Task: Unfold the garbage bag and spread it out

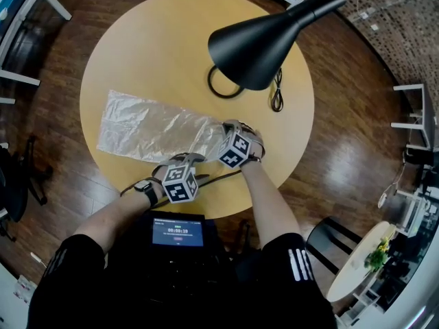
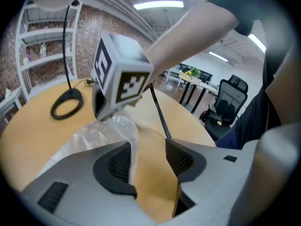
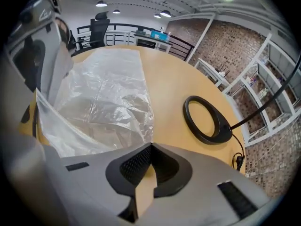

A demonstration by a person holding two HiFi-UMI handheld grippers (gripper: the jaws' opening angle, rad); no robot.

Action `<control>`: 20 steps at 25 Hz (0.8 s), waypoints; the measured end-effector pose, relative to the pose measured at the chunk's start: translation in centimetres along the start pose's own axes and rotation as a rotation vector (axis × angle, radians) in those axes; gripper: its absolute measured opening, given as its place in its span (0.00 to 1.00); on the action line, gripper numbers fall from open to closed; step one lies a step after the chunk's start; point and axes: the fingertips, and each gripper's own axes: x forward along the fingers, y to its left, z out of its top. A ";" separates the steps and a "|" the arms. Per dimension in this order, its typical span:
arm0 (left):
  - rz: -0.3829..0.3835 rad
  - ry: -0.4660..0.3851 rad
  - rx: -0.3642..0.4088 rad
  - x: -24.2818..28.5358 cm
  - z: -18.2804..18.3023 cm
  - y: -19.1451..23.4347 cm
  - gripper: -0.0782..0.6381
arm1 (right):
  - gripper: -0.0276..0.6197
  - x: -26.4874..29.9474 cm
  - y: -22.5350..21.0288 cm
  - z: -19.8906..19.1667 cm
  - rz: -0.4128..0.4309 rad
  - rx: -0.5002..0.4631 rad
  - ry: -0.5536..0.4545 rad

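A clear, crinkled garbage bag [image 1: 147,127] lies flat on the round wooden table [image 1: 137,53], reaching from the left side to the near middle. My right gripper [image 1: 225,127] sits at the bag's right end. Its jaws are shut, and the bag's edge [image 3: 108,112] runs into the closed tips [image 3: 150,147]. My left gripper [image 1: 195,159] is just left of it, near the front edge. The left gripper [image 2: 148,149] stands open, with a lifted strip of the bag [image 2: 123,126] lying along its left pad and bare wood between the pads.
A black desk lamp [image 1: 264,33] hangs over the table's far right, with its ring base [image 1: 225,84] and cable [image 1: 276,98] on the wood beyond the bag. A black chair [image 1: 328,242] and a small white table [image 1: 363,262] stand at the right.
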 end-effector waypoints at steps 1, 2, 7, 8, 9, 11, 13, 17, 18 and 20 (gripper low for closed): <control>0.039 -0.030 0.035 -0.7 0.7 0.7 0.41 | 0.06 0.1 0.0 0.0 -0.003 -0.002 0.001; 0.076 -0.057 0.069 -1.2 1.3 1.5 0.41 | 0.06 0.1 0.0 0.0 -0.003 0.001 0.001; 0.129 -0.053 0.189 -1.2 2.0 3.0 0.41 | 0.06 0.4 0.1 0.1 0.010 0.023 0.001; 0.106 -0.030 0.183 -0.6 1.4 2.4 0.41 | 0.06 0.4 0.1 0.1 0.014 0.030 0.001; 0.068 -0.004 0.163 0.0 0.7 1.5 0.41 | 0.06 0.4 0.3 -0.1 0.020 0.041 0.001; -0.009 0.046 0.109 1.3 -0.9 -0.6 0.41 | 0.06 0.2 0.3 -0.3 0.032 0.066 -0.003; -0.052 0.089 0.066 2.7 -2.3 -1.7 0.41 | 0.07 0.0 -0.3 -0.4 0.049 0.121 -0.020; -0.084 0.098 -0.049 4.4 -3.3 -1.7 0.41 | 0.18 -1.6 -2.6 1.3 0.103 0.312 -0.133; -0.092 0.088 -0.076 4.5 -3.1 -1.7 0.41 | 0.19 -2.4 -3.1 2.1 0.106 0.347 -0.176; -0.102 0.075 -0.105 4.5 -2.6 -1.5 0.41 | 0.24 -4.7 -3.9 3.5 0.099 0.387 -0.264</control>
